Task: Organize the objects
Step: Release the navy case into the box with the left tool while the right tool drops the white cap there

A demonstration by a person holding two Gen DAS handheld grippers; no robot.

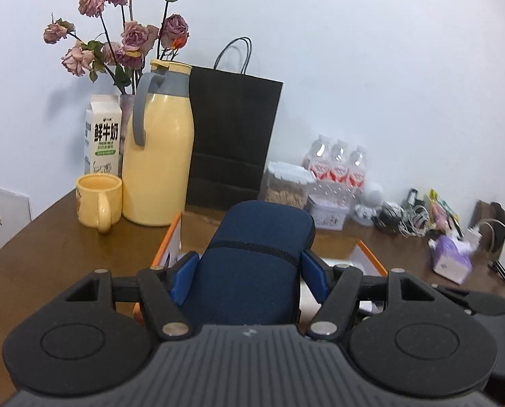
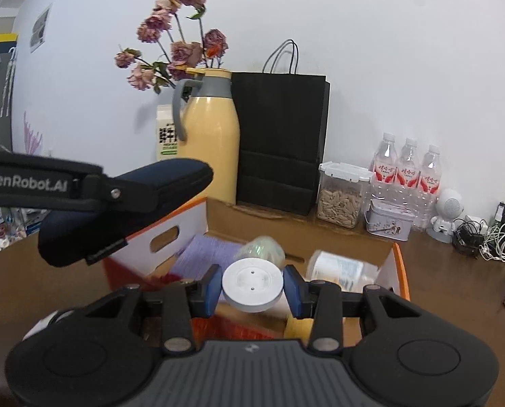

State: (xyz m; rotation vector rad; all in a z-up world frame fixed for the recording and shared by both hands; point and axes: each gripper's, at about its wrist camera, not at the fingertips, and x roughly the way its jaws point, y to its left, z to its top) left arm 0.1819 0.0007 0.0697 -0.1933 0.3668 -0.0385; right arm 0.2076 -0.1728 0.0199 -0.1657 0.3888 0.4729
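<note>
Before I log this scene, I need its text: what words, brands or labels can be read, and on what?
"GenRobot.AI": left gripper, on its side.
"鲜牛奶" and "FRESH MILK": milk carton.
Red labels on the water bottles: too small to read.
Print on the white tin: too blurred to read.

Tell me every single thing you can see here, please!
navy case: one, dark blue, held in left gripper
white-capped container: one, between right gripper's fingers
cardboard box: one, orange-edged, on table
thermos: one, yellow, back of table
mug: one, yellow, beside thermos
milk carton: one, white
paper bag: one, black
dried roses: several, pink
water bottles: three, clear
seed jar: one, clear
table: brown
left gripper: black
right gripper: black
</note>
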